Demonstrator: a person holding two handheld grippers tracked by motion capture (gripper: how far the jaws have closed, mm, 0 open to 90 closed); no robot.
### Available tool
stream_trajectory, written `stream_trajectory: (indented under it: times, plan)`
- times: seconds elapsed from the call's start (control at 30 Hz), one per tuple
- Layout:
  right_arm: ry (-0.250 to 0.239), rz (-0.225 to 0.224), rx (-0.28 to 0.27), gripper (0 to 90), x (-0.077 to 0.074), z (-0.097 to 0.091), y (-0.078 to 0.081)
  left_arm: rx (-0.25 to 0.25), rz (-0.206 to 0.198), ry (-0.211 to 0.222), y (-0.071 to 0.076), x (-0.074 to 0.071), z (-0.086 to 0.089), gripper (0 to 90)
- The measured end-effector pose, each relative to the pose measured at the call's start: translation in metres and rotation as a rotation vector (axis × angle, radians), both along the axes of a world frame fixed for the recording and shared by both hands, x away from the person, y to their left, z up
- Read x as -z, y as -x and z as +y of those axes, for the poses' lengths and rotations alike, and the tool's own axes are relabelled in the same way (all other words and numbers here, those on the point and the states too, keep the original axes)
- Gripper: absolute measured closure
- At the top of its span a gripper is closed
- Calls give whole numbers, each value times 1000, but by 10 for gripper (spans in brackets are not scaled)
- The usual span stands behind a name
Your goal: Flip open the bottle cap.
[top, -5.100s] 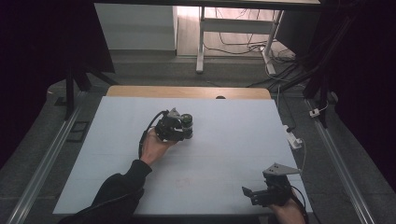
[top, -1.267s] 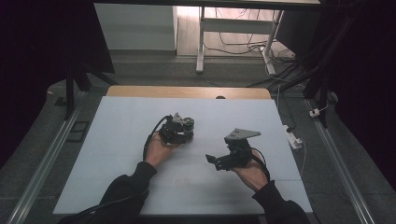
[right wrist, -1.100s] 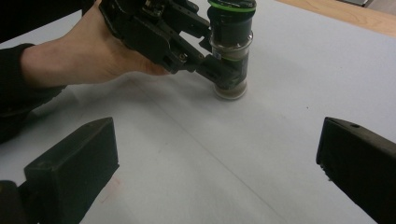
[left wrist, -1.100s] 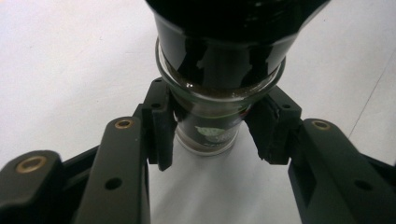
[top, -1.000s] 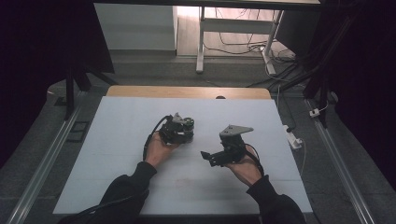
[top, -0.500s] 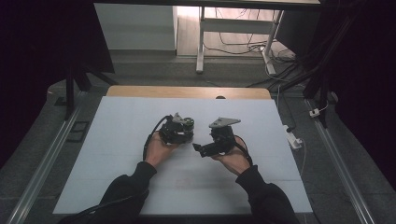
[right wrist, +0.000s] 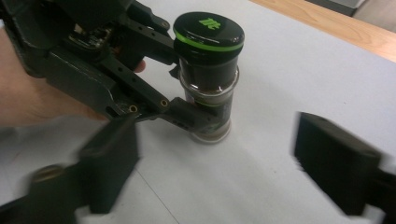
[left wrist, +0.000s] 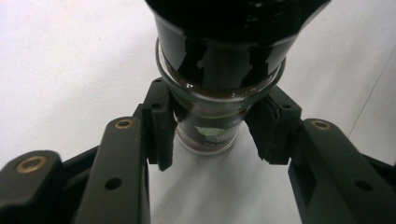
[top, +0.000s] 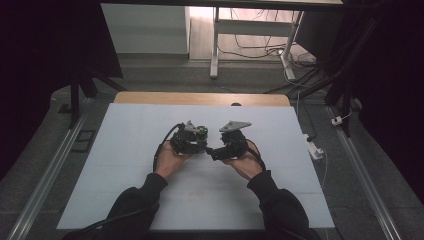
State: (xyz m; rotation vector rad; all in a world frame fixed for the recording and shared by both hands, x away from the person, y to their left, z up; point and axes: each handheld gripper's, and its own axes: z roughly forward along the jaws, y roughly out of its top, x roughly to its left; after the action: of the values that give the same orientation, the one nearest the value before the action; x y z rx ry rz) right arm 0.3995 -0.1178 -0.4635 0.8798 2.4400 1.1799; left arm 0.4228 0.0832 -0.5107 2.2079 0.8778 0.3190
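Clamped in the left gripper (right wrist: pixel 187 112) near the middle of the white table (top: pixel 125 150), upright and touching its surface: a small glass jar (right wrist: pixel 208 74) with a black, green-ringed lid (right wrist: pixel 208 31); just beside, facing it, the right gripper (top: pixel 214 151), jaws wide apart.

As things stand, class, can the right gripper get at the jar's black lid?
Probably yes. The right gripper is open and faces the jar, and the lid stands bare above the left gripper's fingers, which clamp the glass lower down.
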Motion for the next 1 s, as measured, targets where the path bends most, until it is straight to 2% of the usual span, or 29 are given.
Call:
stream_trajectory:
  times: [0.03, 0.07, 0.13, 0.27, 0.33, 0.37, 0.4, 0.43, 0.53, 0.8, 1.0]
  plan:
    - [-4, 3, -7, 246, -1, -1, -1, 0, 0, -1, 0, 0, 0, 537]
    - [-10, 11, -18, 355, -2, -1, -2, 1, 0, 0, 0, 0, 0, 536]
    - [-14, 14, -31, 463, -3, 0, -3, 4, 1, -3, 0, 0, 0, 537]
    - [-16, 41, -77, 658, -3, 4, -7, 1, 1, -1, 0, 0, 0, 536]
    - [-6, 45, -92, 754, -2, 7, -8, 1, 1, 0, 0, 0, 0, 537]
    - [-6, 45, -92, 754, -2, 7, -8, 3, 1, -3, 0, 0, 0, 537]
    - [-6, 43, -103, 833, -2, 9, -9, 2, 1, -2, 0, 0, 0, 537]
    - [-7, 41, -109, 865, -2, 10, -10, 2, 1, -2, 0, 0, 0, 537]
    - [-8, 38, -119, 896, -1, 13, -12, 1, 1, -2, 0, 0, 0, 537]
    - [14, 42, -126, 897, 5, 25, -16, 3, 0, -6, 0, 0, 0, 536]
    - [6, 48, -128, 898, 5, 26, -18, -4, 2, 5, 0, 0, 0, 537]
